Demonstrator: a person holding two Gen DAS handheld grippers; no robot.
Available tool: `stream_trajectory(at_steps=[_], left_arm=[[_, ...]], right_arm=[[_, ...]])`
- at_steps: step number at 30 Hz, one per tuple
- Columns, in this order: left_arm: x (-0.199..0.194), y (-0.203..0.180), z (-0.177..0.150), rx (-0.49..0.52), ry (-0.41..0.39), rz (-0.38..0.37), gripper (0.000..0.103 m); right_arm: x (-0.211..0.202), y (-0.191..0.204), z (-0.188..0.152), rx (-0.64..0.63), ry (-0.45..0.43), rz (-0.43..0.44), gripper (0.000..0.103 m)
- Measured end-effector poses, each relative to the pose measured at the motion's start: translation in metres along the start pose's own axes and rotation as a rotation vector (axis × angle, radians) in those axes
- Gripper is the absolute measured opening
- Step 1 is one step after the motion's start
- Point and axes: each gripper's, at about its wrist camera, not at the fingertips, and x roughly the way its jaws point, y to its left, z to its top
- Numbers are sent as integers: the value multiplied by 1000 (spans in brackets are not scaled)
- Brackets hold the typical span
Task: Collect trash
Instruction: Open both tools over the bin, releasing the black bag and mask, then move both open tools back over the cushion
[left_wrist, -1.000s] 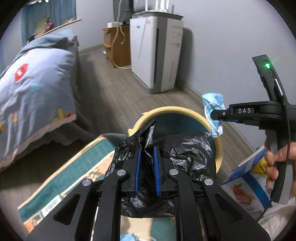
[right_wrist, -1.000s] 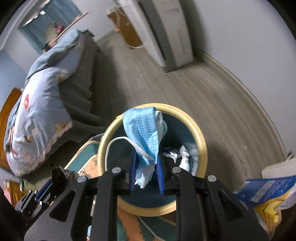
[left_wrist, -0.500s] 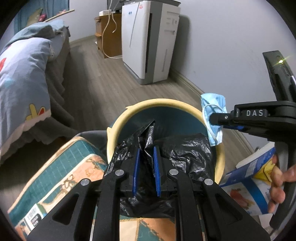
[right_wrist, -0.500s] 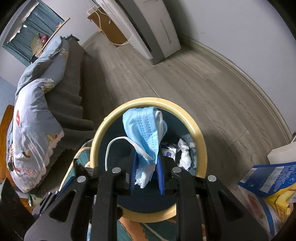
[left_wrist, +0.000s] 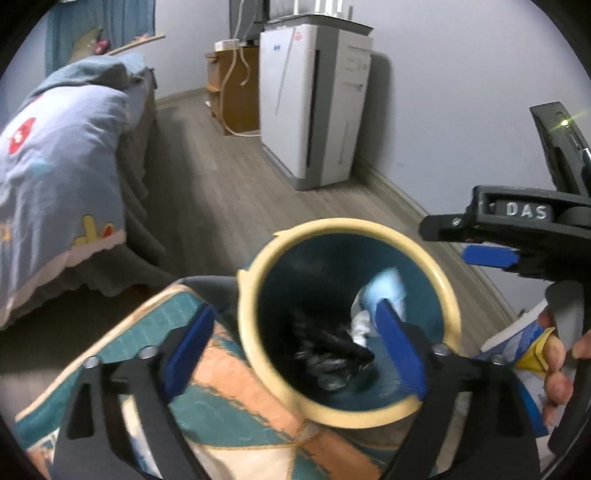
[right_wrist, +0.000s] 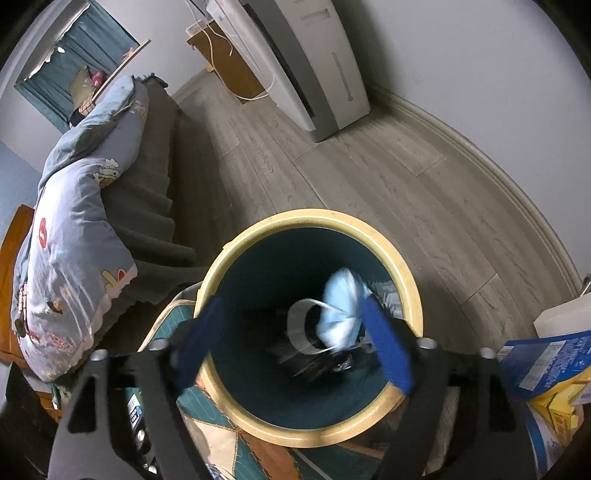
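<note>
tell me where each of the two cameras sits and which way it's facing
Left wrist: on the left gripper, looking down into the yellow-rimmed teal plastic bin; its open blue-padded fingers, the right gripper and a hand show.
Right wrist: on the right gripper, steeply above the bin; only its open fingers show.
Shared: bin, crumpled black plastic bag, pale blue face mask, white air purifier.

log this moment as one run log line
left gripper: fingers just opened, empty | right gripper: fingers just opened, empty | black bag and blue mask: inside bin
</note>
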Motion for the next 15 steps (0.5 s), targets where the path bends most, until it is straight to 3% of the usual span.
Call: stream_trajectory(at_steps=[4,15], left_arm=[[-11,12,-5,-24,-5,19,93],[-73,58,-35,-152,-37,80,94]], right_arm=[[-3,3,-2,-9,-2,-3,94],[-11,17,-10,-34,5,17,97]])
